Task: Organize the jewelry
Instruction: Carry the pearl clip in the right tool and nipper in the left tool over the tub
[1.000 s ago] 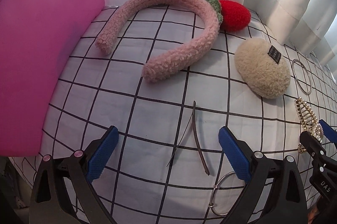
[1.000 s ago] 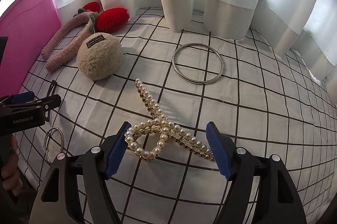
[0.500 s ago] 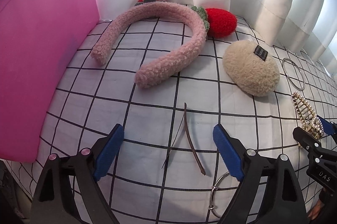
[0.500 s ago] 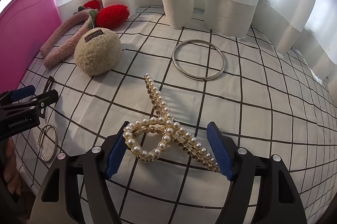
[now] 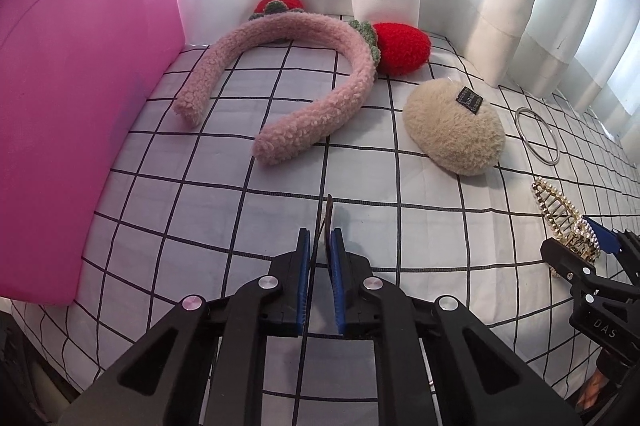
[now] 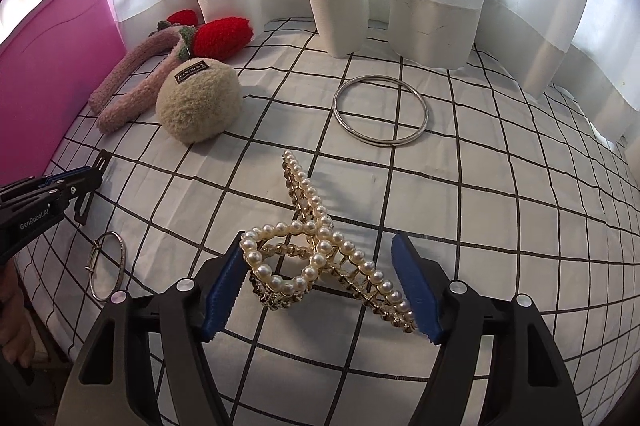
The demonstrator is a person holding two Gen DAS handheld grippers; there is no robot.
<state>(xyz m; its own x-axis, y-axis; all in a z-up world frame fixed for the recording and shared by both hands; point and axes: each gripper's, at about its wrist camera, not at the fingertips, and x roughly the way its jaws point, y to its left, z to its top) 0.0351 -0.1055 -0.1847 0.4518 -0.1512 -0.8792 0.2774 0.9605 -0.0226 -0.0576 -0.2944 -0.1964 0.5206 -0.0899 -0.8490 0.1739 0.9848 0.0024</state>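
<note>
Left wrist view: we have the left gripper (image 5: 320, 250) w/ jaws just closed nearly all the way on the thin brown hair clip (image 5: 329, 216), which pokes up and fwd from between the blue pads, above the checked surface (image 5: 192, 210). The clip looks light, stiff, flat and slick metal; we judge a pinch across its flat middle best, since a tip grip may let it pivot. Fluffy pink headband (image 5: 320, 98) and beige puff clip (image 5: 452, 130) lie farther back, soft and easy to squash. Pink bin (image 5: 72, 106) stands at left.

Right wrist view: the right gripper (image 6: 320, 282) has jaws standing wide around the pearl claw clip (image 6: 312, 258). The left pad seems to touch its pearl loop; the right pad is at or just beside its toothed end, so we can't tell if it's gripped. The claw looks rigid but fragile at the pearls, slippery too; take it across the hinge body. Large silver bangle (image 6: 380, 110) lies well behind, small ring (image 6: 106, 266) at left.
</note>
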